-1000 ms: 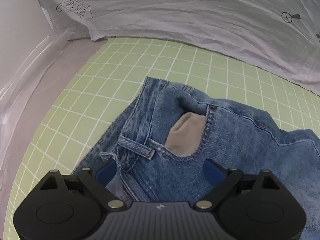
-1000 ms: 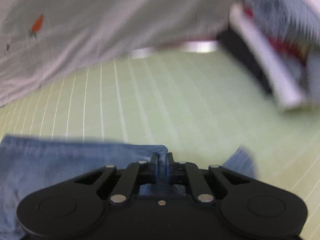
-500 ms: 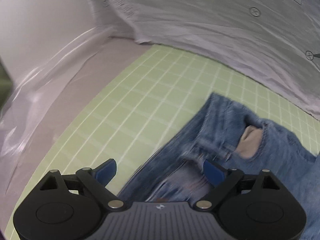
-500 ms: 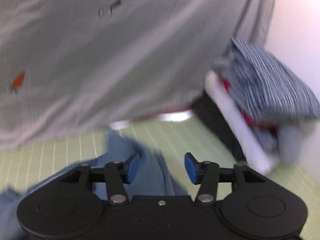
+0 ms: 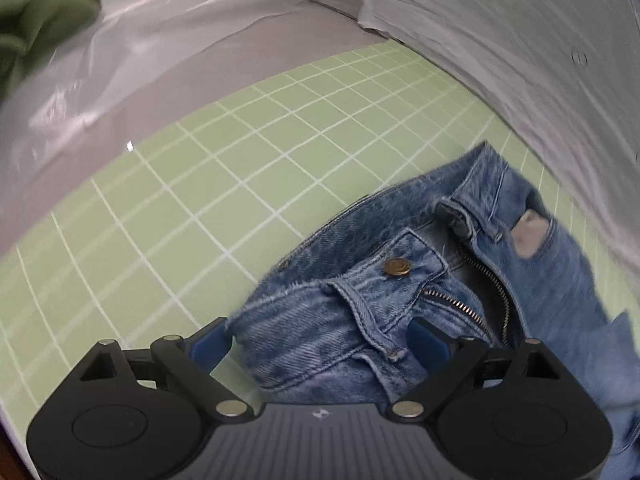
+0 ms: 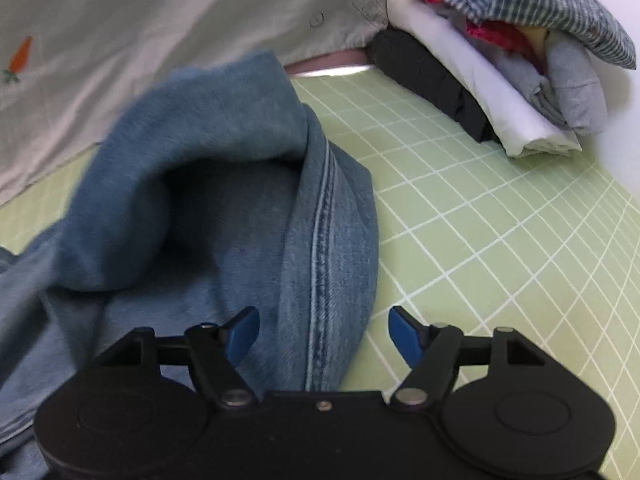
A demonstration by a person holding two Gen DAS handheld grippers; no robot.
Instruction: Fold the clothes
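Both grippers, left point(image 5: 320, 338) and right point(image 6: 324, 330), gape over jeans point(image 5: 360, 312) on green grid mat point(image 5: 200, 184).

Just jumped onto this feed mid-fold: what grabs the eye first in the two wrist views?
The blue jeans dominate: in the left wrist view their waistband, brass button and open zipper lie on the green grid mat between the left gripper's wide-open fingers. In the right wrist view a bunched denim fold rises ahead of the right gripper, whose fingers have just been opening, and a stack of folded clothes sits at upper right.
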